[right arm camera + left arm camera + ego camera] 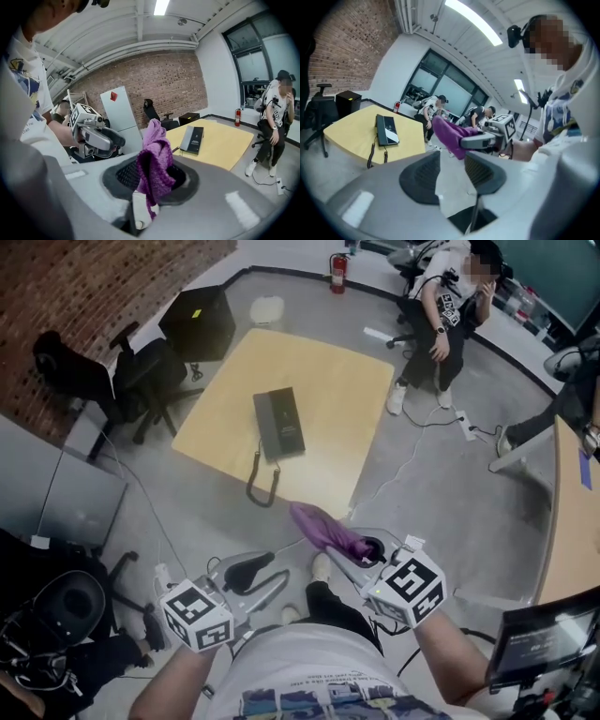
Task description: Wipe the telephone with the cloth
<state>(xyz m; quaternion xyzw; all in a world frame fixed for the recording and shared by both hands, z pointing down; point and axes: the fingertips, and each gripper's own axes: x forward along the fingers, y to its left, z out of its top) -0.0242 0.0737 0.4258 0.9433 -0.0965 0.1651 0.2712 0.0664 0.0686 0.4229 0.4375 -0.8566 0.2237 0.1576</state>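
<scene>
A black telephone [278, 424] lies flat on the yellow table [328, 371], its coiled cord [262, 479] trailing to the near edge. My right gripper [361, 551] is shut on a purple cloth [321, 527], held in the air short of the table. In the right gripper view the cloth [154, 154] stands bunched up out of the jaws of my right gripper [152, 177], with the telephone [192, 138] beyond. My left gripper [261, 577] hangs beside it to the left, jaws apart and empty. In its own view my left gripper [451, 161] frames the cloth [447, 133] and the telephone [386, 130].
Black office chairs [141, 371] and a black box [199, 322] stand left of the table. A person sits on a chair [450, 306] at the back right, near a fire extinguisher [338, 273]. Another desk [572, 521] and a monitor [548, 643] are at the right. Cables run over the floor.
</scene>
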